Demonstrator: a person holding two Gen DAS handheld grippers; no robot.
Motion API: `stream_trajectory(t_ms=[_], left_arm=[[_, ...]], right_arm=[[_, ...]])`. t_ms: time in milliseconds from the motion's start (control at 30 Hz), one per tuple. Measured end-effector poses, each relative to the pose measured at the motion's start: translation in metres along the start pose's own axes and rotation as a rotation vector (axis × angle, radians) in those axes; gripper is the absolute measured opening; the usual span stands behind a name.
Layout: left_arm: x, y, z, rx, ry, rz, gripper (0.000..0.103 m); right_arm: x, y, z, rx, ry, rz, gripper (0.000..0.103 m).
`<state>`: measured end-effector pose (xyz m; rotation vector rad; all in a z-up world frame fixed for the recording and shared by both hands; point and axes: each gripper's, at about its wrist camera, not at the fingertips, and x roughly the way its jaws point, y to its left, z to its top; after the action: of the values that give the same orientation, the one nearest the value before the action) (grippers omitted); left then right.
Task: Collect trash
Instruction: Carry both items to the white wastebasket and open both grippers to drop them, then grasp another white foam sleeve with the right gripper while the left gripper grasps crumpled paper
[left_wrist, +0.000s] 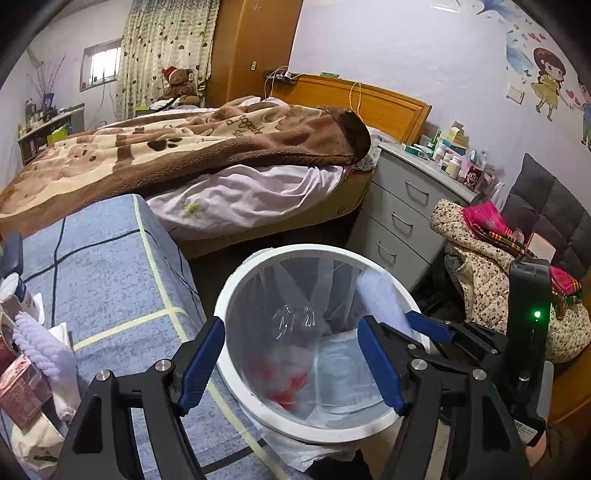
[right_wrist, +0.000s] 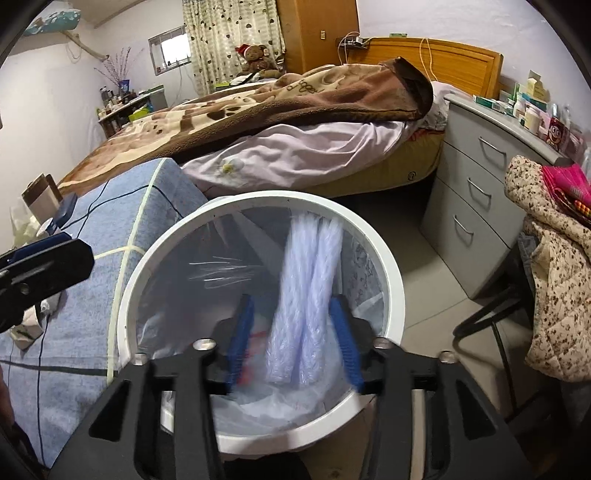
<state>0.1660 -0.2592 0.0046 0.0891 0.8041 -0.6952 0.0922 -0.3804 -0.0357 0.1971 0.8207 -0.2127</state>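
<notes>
Right tool (right_wrist: 291, 343) spread wide, pale foam netting (right_wrist: 306, 295) blurred between its fingers w/o clear contact, over white bin (right_wrist: 391, 258). Left tool (left_wrist: 291, 365) open, empty, above bin. Risk: netting catching rim, tumbling to floor.

One white trash bin (right_wrist: 391, 266) with one clear liner bag (left_wrist: 343, 365). Two pale lavender twisted pieces (right_wrist: 314, 295) at its 12 o'clock side. Two grippers, each with two blue fingers (left_wrist: 201, 365). One bed (left_wrist: 221, 155), one teddy bear (left_wrist: 181, 85), one three-drawer cabinet (left_wrist: 406, 206).
</notes>
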Motion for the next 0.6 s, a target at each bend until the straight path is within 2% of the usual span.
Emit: stream_trajectory(t_ms=[267,467,533,600], left_arm=[[-0.020,0.012,-0.003,-0.020,-0.029,0.023,0.074],[-0.046,0.030,-0.009,-0.032,-0.067,0.070,0.074],[-0.055,0.039,-0.011,-0.046,-0.076,0.082,0.074],[-0.065,0.049,-0.016,-0.056,-0.088,0.117,0.074]], right_arm=[[-0.007,0.006,0.003,0.000,-0.024,0.003,0.055],[-0.019,0.019,0.005,-0.009,-0.068,0.027,0.055],[-0.020,0.026,0.007,-0.016,-0.080,0.042,0.056],[-0.023,0.035,0.008,-0.029,-0.095,0.064,0.064]])
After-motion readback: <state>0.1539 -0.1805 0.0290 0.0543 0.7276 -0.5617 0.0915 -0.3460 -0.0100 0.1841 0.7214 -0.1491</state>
